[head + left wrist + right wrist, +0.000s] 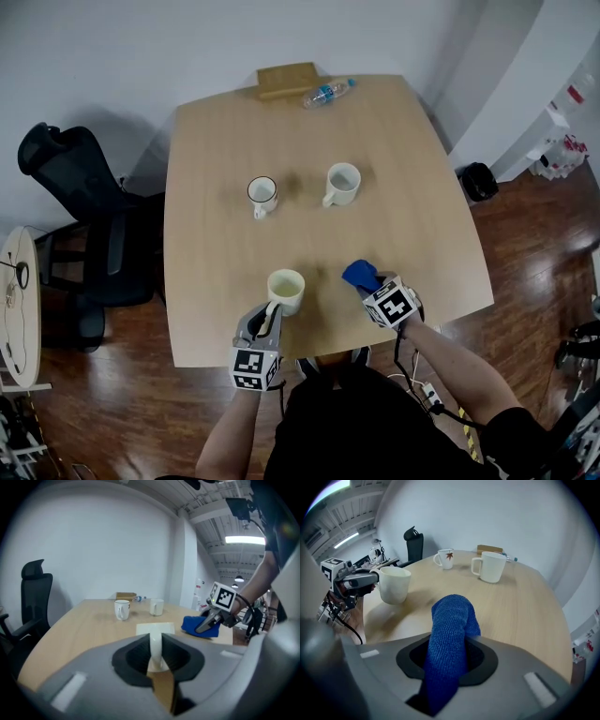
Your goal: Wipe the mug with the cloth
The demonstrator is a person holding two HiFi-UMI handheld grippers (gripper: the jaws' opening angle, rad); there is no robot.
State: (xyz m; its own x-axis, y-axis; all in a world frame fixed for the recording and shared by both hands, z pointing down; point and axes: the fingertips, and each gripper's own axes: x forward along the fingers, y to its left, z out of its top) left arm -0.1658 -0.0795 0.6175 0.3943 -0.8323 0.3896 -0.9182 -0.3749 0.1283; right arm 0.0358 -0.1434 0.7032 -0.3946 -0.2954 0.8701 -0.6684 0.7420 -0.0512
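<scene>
A cream mug [286, 289] stands upright near the table's front edge. My left gripper [270, 317] is shut on its handle [155, 649], which shows as a pale strip between the dark pads; the mug body [155, 629] is just beyond. My right gripper [373, 289] is shut on a blue cloth [360, 274], a hand's width to the right of the mug and apart from it. In the right gripper view the cloth [450, 634] sticks up out of the jaws, and the mug [394, 585] and left gripper [358, 579] show at the left.
Two more mugs stand mid-table: a white one with a dark rim [262, 194] and a plain white one [342, 184]. A water bottle [326, 93] and a wooden box [287, 81] lie at the far edge. A black office chair [84, 225] stands left of the table [422, 234].
</scene>
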